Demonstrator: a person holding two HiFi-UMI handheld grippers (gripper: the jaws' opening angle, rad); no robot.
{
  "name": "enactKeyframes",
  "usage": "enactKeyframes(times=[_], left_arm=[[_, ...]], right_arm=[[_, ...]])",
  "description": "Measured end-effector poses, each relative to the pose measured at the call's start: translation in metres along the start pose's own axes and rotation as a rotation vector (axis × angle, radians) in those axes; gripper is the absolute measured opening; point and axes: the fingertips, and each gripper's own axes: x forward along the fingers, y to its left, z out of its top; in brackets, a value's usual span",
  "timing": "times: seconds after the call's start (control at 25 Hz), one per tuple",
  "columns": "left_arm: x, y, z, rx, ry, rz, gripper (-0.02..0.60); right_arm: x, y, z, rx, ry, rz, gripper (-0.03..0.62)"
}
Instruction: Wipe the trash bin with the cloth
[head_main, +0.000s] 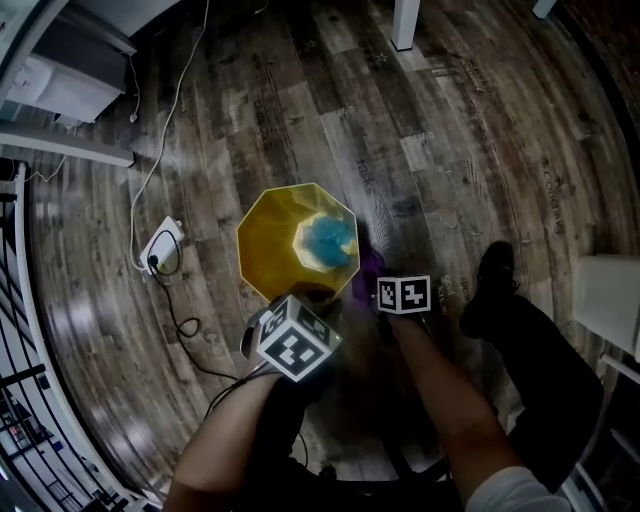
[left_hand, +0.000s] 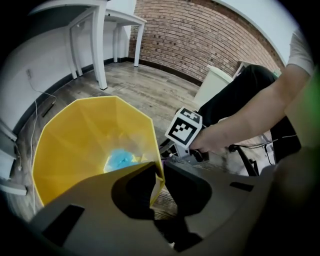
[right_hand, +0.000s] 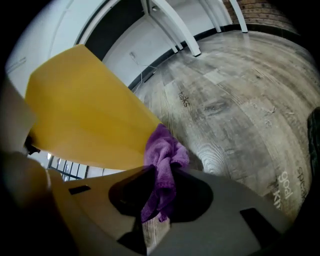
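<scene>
- The left gripper (left_hand: 159, 172) is clamped on the near rim of the yellow trash bin (left_hand: 75, 145), with one jaw inside the wall and one outside
- The right gripper (right_hand: 162, 172) is closed on a purple cloth (right_hand: 162, 155), which is bunched between the jaws and hangs out past them
- The cloth is pressed against the bin's outer wall, at its right near side as seen from the head view
- The bin is stood on the wooden floor (head_main: 450, 150), just beyond both grippers, with its many-sided mouth open to the head camera
- A crumpled blue thing (head_main: 328, 238) is seen at the bottom of the bin
- The person's dark shoe (head_main: 495, 265) is set on the floor to the right of the right gripper
- A white power strip (head_main: 160, 245) with cables is laid on the floor to the left of the bin
- White table legs (head_main: 405, 25) are seen at the far side, and a brick wall (left_hand: 210, 35) beyond them in the left gripper view
</scene>
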Motion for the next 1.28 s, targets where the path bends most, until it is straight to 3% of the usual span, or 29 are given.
enactKeyframes(times=[0.2,0.44,0.96,1.28], left_arm=[[-0.008,0.007,0.001,0.125,-0.008,0.037,0.048],[-0.014,0.005,-0.011,0.241,0.037,0.056,0.089],[-0.030,0.009,-0.024,0.253,0.036,0.064,0.121],[-0.044,0.018,-0.043,0.225,0.000,0.060,0.156]], right_arm=[[-0.041,0.015,0.018,0.003,-0.071,0.032,0.089],[-0.078,0.023,0.010,0.044,-0.116,0.034,0.089],[-0.100,0.044,-0.012,0.071,-0.137,0.068,0.089],[-0.117,0.065,-0.005,0.069,-0.174,0.108,0.089]])
